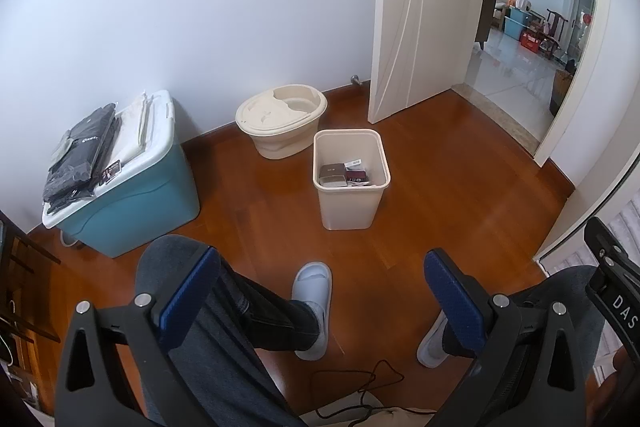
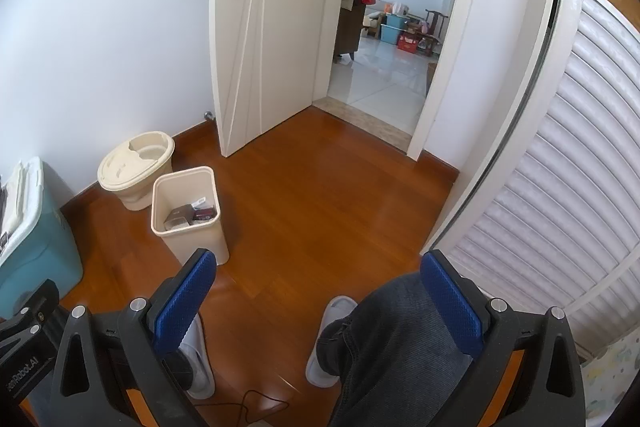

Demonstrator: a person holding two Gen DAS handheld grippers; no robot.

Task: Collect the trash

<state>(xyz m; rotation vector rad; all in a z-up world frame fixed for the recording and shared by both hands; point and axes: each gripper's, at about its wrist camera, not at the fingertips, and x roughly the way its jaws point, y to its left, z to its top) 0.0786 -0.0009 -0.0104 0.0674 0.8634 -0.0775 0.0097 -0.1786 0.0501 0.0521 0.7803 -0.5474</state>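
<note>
A beige trash bin (image 1: 351, 203) stands on the wooden floor; it also shows in the right wrist view (image 2: 192, 227). Inside lie small boxes and wrappers (image 1: 344, 174), also seen in the right wrist view (image 2: 192, 215). My left gripper (image 1: 320, 267) is open and empty, held above the person's legs, well short of the bin. My right gripper (image 2: 318, 267) is open and empty, to the right of the bin. I see no loose trash on the floor.
A beige lidded tub (image 1: 280, 125) stands behind the bin by the wall. A blue storage box (image 1: 128, 199) with folded clothes on it is at the left. An open white door (image 1: 416, 27) leads to a hallway. A louvered closet door (image 2: 560, 167) is at the right. A black cable (image 1: 360, 383) lies by the slippered feet.
</note>
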